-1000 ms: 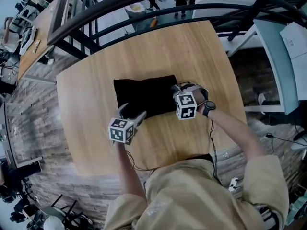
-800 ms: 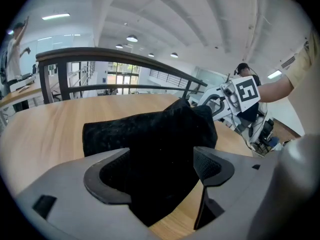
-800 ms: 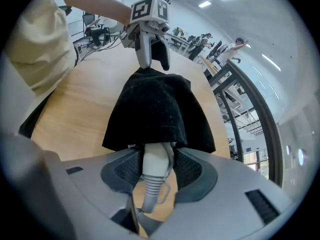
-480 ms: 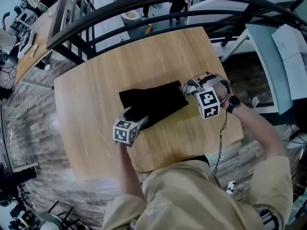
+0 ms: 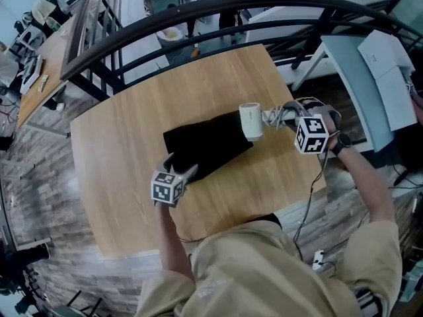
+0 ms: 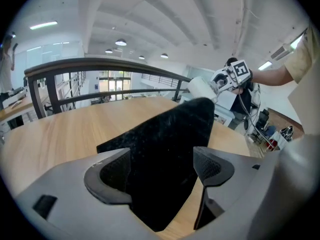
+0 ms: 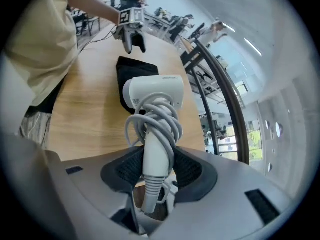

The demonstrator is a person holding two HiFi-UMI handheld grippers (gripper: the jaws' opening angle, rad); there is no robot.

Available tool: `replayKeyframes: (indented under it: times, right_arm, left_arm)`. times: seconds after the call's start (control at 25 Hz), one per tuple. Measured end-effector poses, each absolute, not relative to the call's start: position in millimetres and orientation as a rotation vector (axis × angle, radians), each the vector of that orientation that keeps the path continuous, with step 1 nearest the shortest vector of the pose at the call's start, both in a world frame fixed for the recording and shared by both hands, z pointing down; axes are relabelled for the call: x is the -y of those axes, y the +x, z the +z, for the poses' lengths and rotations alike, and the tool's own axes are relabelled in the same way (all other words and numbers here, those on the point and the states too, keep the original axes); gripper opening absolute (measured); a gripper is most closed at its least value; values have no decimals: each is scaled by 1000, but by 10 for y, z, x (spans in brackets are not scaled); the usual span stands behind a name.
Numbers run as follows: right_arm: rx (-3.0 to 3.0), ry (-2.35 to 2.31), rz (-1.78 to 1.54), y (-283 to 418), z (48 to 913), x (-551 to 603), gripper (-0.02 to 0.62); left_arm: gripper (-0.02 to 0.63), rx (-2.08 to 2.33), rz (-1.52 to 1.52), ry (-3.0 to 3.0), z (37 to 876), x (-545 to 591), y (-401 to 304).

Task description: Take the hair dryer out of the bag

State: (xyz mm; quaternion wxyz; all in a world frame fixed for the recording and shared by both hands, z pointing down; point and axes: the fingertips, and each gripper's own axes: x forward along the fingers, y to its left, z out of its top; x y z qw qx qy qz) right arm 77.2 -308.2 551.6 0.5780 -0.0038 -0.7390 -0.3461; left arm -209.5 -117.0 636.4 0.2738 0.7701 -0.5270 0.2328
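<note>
The white hair dryer (image 5: 251,121) is clear of the bag, held above the table (image 5: 119,177) toward its right edge, just off the right end of the black bag (image 5: 208,144). The right gripper (image 5: 274,116) is clamped on the dryer's handle, where the cord is wound. The left gripper (image 5: 180,166) sits at the bag's near-left corner with its jaws spread, the cloth lying loose between them.

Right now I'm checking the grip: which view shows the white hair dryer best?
Right gripper view: the white hair dryer fills the centre, cord wound round its handle, clamped in the right gripper's jaws. The head view shows it small, beside the black bag's end. The left gripper view shows only its barrel behind the bag.
</note>
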Motion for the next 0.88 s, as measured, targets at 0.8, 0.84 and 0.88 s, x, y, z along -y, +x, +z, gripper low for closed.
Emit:
replayKeyframes:
  times: [0.8,0.84,0.88]
  right_arm:
    - [2096,915,358,1133,6945,3118,169]
    - [2084,940,401,1126,7018,3097,169]
    - [2075,958,444,1119,7085,3072,168]
  left_arm:
    - [388,1472,433,2157,5902,1242,-1434]
    - [388,1475,440,2153,5910,1224,-1428]
    - [388,1482,447,2148,5922,1207,-1429]
